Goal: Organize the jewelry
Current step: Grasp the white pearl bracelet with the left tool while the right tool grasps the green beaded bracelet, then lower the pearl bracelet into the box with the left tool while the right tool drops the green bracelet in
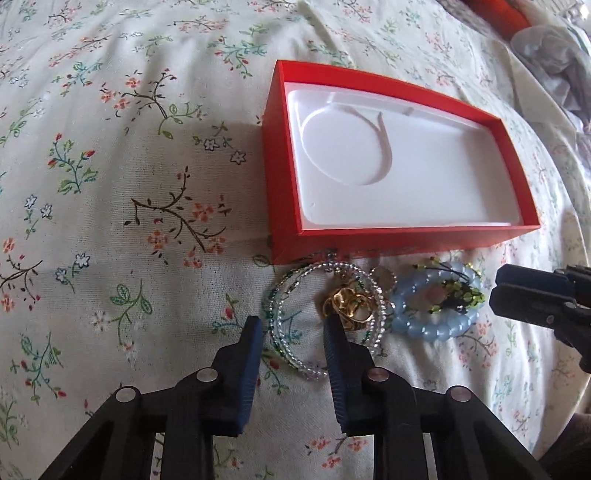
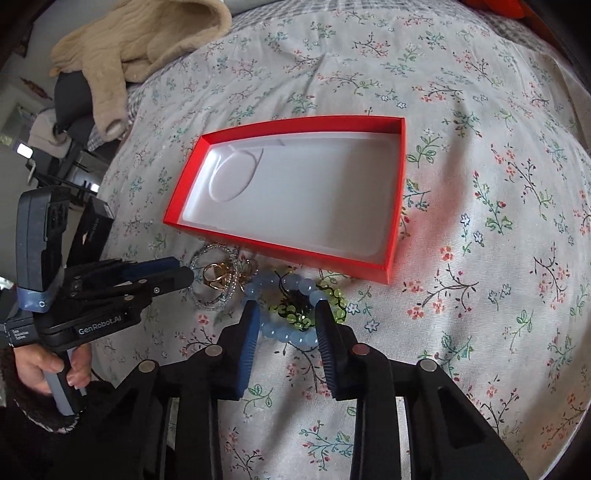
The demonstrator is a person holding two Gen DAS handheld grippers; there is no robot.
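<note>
A red box (image 1: 284, 206) with a white moulded insert lies open on the flowered bedspread; it also shows in the right wrist view (image 2: 280, 245). In front of it lies a jewelry pile: clear beaded bangles (image 1: 291, 343), a gold piece (image 1: 345, 304), a blue bead bracelet (image 1: 424, 326) and a green bead strand (image 1: 465, 295). My left gripper (image 1: 293, 325) is open, its fingers astride the clear bangles (image 2: 212, 302). My right gripper (image 2: 284, 308) is open, its fingers either side of the blue bracelet (image 2: 273, 330) and green strand (image 2: 336, 295).
A beige knitted garment (image 2: 133, 40) lies at the bed's far left corner. Grey cloth (image 1: 554, 62) and an orange object (image 1: 498, 14) lie beyond the box. The bed edge runs down the left of the right wrist view, with room furniture beyond.
</note>
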